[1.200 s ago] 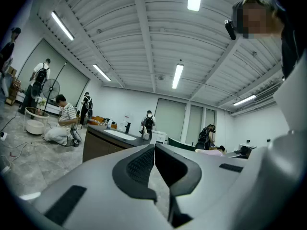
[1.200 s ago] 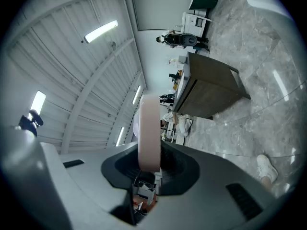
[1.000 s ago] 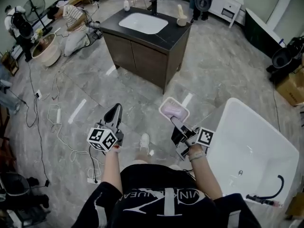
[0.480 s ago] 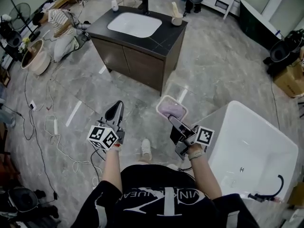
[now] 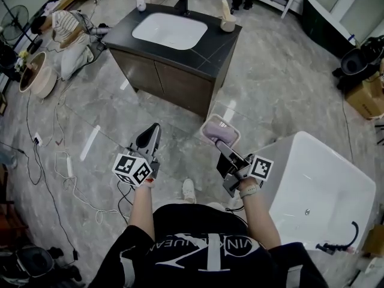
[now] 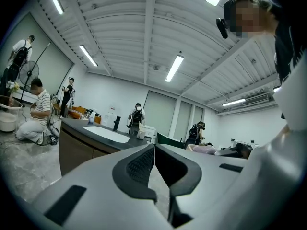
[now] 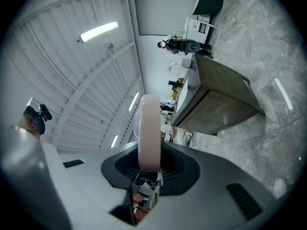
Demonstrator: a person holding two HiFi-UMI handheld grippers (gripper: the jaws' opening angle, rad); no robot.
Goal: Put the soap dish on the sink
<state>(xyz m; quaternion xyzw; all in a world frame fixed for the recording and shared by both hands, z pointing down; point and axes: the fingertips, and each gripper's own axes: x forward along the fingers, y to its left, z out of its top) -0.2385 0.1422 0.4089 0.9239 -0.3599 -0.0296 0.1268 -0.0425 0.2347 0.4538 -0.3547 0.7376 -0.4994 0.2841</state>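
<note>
Soap dish [image 5: 219, 131] pinched in the right gripper [image 5: 218, 145], well apart from the sink [image 5: 170, 30].
In the right gripper view the pale pink dish stands edge-on between the two dark pads, which press on its rim from both sides. In the head view it sticks out ahead of the gripper over the grey marble floor [image 5: 108, 107], just beside the corner of a white bathtub [image 5: 318, 179]. The left gripper [image 5: 150, 138] is held level alongside, its jaws pressed together with nothing between them. Ahead stands a dark-topped vanity [image 5: 210, 48] with the white sink set in it, a black faucet [image 5: 182, 2] behind the basin, a small white bottle [image 5: 140, 1] at one back corner and a beige cup [image 5: 227, 23] at the other.
</note>
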